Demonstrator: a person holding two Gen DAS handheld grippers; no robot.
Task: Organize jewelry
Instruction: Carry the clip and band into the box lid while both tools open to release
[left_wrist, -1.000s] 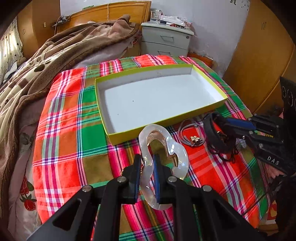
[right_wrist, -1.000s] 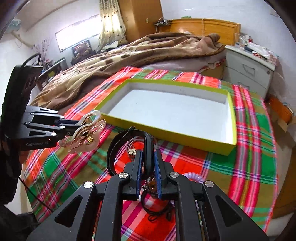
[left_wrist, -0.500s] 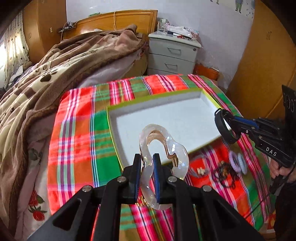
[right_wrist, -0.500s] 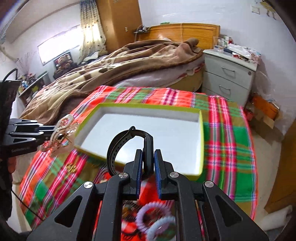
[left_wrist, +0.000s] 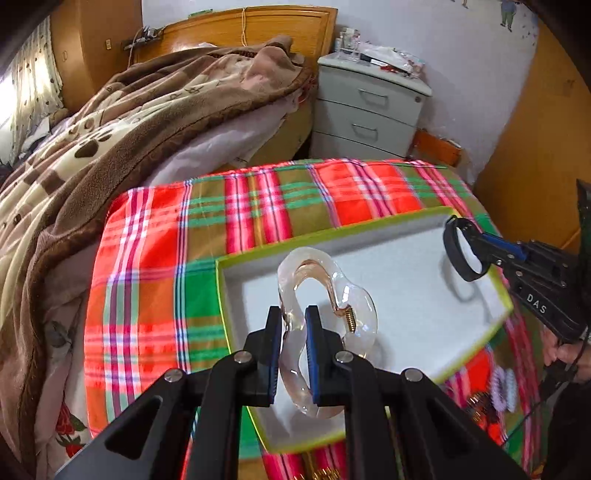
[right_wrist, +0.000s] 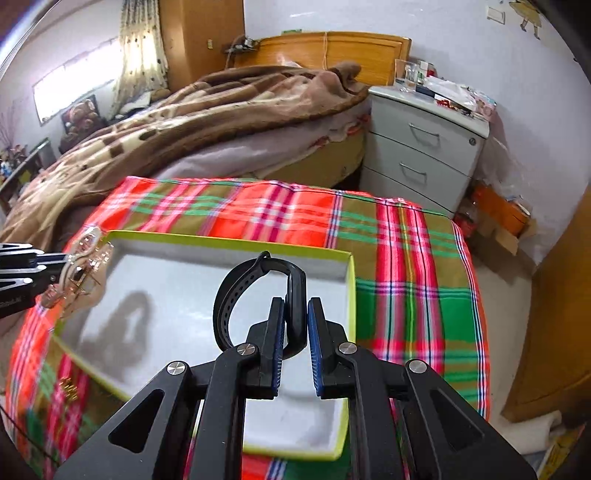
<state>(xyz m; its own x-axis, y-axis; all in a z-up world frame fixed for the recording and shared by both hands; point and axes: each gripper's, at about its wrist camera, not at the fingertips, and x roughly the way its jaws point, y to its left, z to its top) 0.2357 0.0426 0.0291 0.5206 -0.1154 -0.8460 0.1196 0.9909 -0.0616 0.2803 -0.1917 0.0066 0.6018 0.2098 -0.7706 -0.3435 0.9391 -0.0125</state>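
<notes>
A clear curved hair clip (left_wrist: 332, 284) with a gold spring stands upright between the pads of my left gripper (left_wrist: 293, 314), which is shut on it over the near left part of the yellow-green tray (left_wrist: 221, 295). My right gripper (right_wrist: 295, 306) is shut on a black wristband (right_wrist: 236, 295), whose loop rises above the fingertips over the tray's (right_wrist: 229, 242) white floor. From the left wrist view the right gripper (left_wrist: 480, 251) and its black wristband (left_wrist: 461, 251) hang over the tray's far right corner. The right wrist view shows the left gripper (right_wrist: 62, 258) with the clear hair clip (right_wrist: 86, 254) at the tray's left rim.
The tray lies on a red and green plaid cloth (left_wrist: 147, 280). Blurred loose jewelry (left_wrist: 502, 384) lies on the cloth at the tray's near right. A brown blanket (left_wrist: 110, 140) is heaped at the left and a grey nightstand (right_wrist: 424, 147) stands behind. A hand (left_wrist: 565, 354) holds the right gripper.
Both grippers have moved forward from the loose jewelry on the cloth to above the tray, each still holding its piece. The right gripper lifted the wristband off the cloth.
</notes>
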